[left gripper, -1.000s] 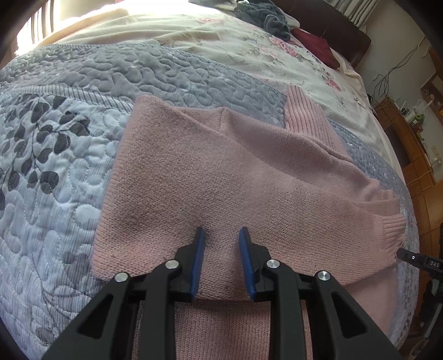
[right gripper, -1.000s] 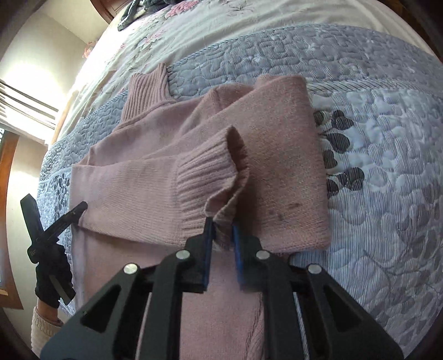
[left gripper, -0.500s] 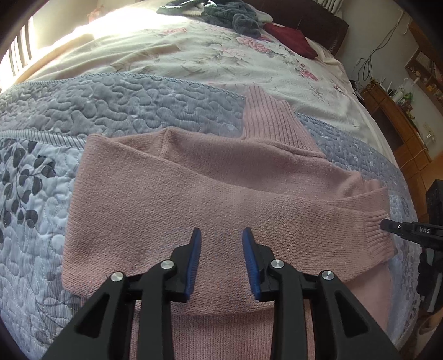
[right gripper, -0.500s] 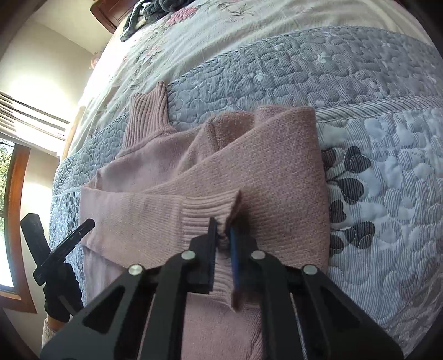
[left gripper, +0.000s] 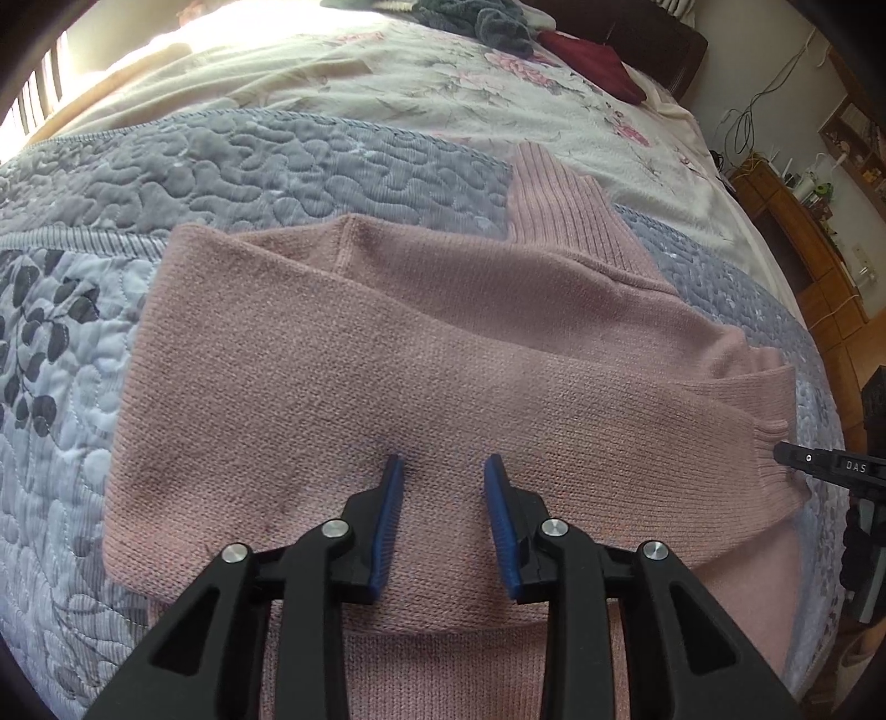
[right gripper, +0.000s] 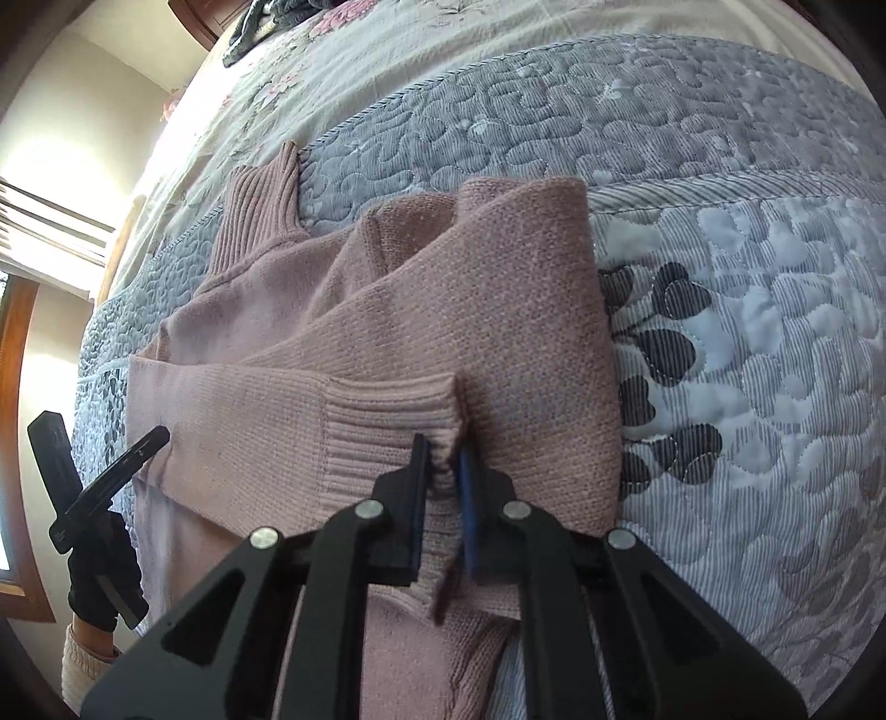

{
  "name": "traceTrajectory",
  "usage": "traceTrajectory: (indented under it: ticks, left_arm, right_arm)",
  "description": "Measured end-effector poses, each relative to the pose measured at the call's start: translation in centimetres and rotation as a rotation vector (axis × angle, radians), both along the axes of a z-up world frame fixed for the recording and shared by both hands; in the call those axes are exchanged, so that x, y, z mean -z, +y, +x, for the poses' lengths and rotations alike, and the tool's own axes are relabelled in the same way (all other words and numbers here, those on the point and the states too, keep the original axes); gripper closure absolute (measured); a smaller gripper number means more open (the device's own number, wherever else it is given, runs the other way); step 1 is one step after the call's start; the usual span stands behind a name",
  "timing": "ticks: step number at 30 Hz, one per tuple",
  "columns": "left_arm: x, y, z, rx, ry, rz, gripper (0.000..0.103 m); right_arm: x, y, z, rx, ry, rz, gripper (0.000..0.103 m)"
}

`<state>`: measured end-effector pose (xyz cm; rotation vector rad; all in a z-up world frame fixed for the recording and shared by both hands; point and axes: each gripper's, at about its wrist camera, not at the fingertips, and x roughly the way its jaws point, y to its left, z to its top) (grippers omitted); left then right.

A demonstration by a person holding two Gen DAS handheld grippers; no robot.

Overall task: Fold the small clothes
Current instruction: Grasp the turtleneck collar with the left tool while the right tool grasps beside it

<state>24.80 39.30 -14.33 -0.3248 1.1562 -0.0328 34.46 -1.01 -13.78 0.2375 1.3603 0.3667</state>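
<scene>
A pink knit sweater (left gripper: 421, 354) lies on the bed with both sleeves folded across its body and its ribbed collar (left gripper: 559, 205) pointing away. My left gripper (left gripper: 443, 471) hovers open just above the folded sleeve, with nothing between its blue pads. In the right wrist view the same sweater (right gripper: 432, 310) fills the middle, and my right gripper (right gripper: 443, 454) is shut on the ribbed cuff (right gripper: 387, 421) of the upper sleeve, holding it low over the sweater body. The tip of the right gripper (left gripper: 819, 462) shows at the cuff in the left wrist view.
A grey-blue quilted blanket (left gripper: 232, 166) with dark leaf prints covers the near part of the bed. Beyond it lie a floral sheet (left gripper: 443, 83), a heap of grey clothes (left gripper: 487, 22) and a red item (left gripper: 592, 61). Wooden furniture (left gripper: 819, 266) stands at the right.
The right gripper has lowered the held cuff from a raised bunch down across the sweater body. The left gripper has drawn back a little and stayed open.
</scene>
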Motion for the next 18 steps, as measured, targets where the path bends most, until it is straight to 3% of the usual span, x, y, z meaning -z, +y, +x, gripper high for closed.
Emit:
traceTrajectory:
  ticks: [5,8,13,18]
  left_arm:
    - [-3.3,0.0,1.4,0.015,-0.069,-0.016,0.072]
    - [-4.8,-0.1,4.4,0.017,-0.093,-0.011,0.066]
    - [-4.1,-0.2,10.7,0.016,-0.056,-0.068,0.055]
    - [-0.9,-0.7,15.8,0.003,0.008,-0.141,0.052]
  right_arm:
    - [-4.2,1.5,1.0,-0.059,-0.115,0.051,0.066]
    - [-5.2,3.8,3.7,-0.101,-0.128,0.078,0.06]
    - [-4.1,8.0,9.5,-0.13,-0.083,0.149,0.057]
    - [-1.0,11.1,14.5,-0.119,-0.025,0.199,0.056]
